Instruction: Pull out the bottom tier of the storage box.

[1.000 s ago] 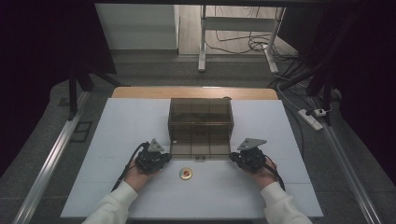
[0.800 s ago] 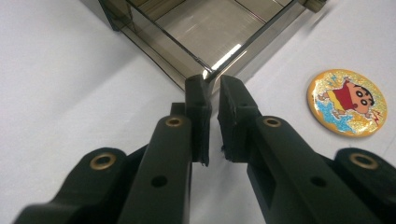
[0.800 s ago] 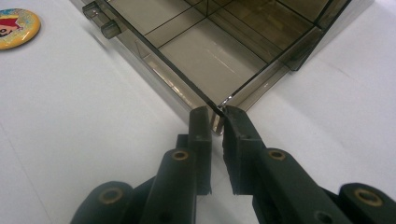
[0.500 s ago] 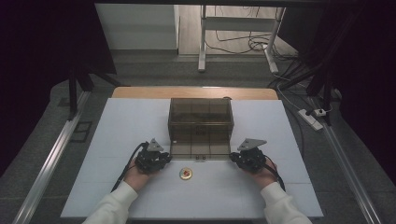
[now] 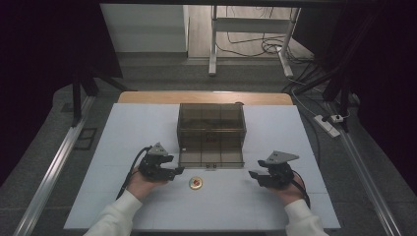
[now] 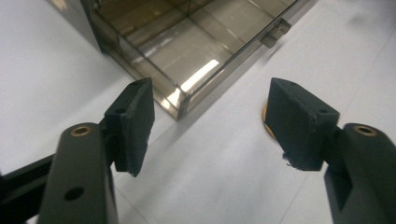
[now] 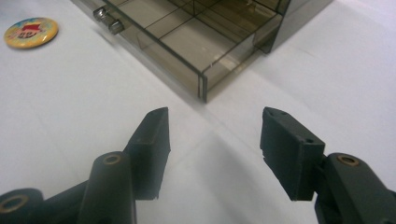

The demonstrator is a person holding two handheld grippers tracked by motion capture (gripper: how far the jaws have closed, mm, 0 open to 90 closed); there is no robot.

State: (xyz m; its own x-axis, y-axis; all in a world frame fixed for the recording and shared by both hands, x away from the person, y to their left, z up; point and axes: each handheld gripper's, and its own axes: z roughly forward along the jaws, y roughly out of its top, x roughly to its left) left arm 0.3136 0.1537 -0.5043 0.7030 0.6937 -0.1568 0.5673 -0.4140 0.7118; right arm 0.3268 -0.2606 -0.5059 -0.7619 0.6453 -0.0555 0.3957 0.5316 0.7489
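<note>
A smoky see-through box [image 5: 211, 115] stands mid-table with its drawer [image 5: 211, 155] pulled out toward me. A round yellow and red badge [image 5: 196, 184] lies on the white table just before the drawer. My left gripper [image 5: 178, 171] sits by the drawer's front left corner [image 6: 180, 105]. Its jaws have just been opening and stand open [image 6: 212, 93] with nothing between them. The badge [image 6: 265, 122] peeks out behind one jaw. My right gripper [image 5: 253, 174] is off the drawer's front right corner [image 7: 203, 86]. Its jaws have also just been opening and hold nothing [image 7: 217, 116].
The drawer's two small knobs [image 7: 106, 19] point at the badge [image 7: 31, 31]. The white table [image 5: 123, 137] has bare room on both sides of the box. A wooden strip [image 5: 147, 97] runs along its far edge, with cables on the floor beyond.
Both grippers have opened from shut. The right gripper has drawn away to the right of the drawer's front corner. The left one has stayed where it was.
</note>
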